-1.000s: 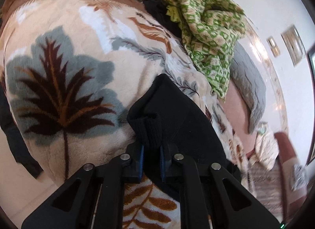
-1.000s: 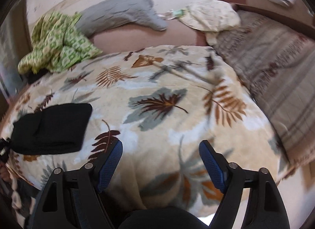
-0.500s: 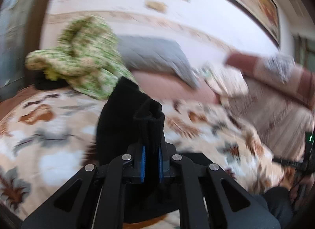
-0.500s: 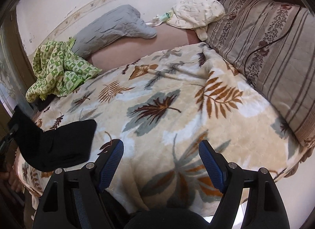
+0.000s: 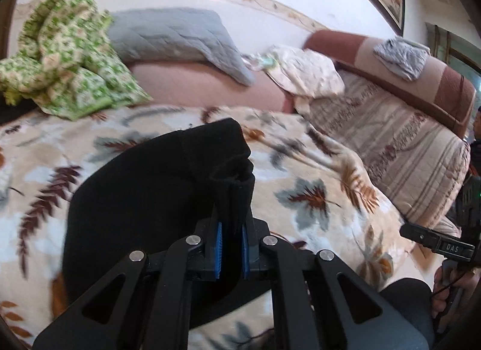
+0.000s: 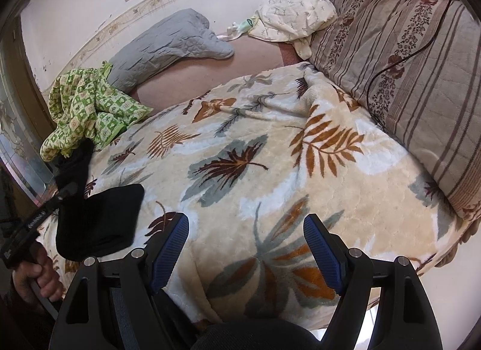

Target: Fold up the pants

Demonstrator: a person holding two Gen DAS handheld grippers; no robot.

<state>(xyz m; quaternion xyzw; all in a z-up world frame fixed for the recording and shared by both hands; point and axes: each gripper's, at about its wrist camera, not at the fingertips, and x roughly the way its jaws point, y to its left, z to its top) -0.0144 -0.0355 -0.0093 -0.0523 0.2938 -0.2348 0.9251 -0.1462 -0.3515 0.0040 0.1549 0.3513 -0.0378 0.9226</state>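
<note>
The black pants are folded into a thick bundle over the leaf-print blanket on the bed. My left gripper is shut on one edge of the bundle and lifts that edge. In the right wrist view the pants sit at the blanket's left edge, with the left gripper holding their raised corner. My right gripper is open and empty above the blanket's near edge, well right of the pants.
A green patterned cloth is heaped at the far left. A grey pillow and a cream cloth lie at the back. A striped cushion with a black cable runs along the right.
My left gripper swung round from facing the far left to facing across the bed, carrying the pants' edge up off the blanket. My right gripper stayed open and shifted only slightly.
</note>
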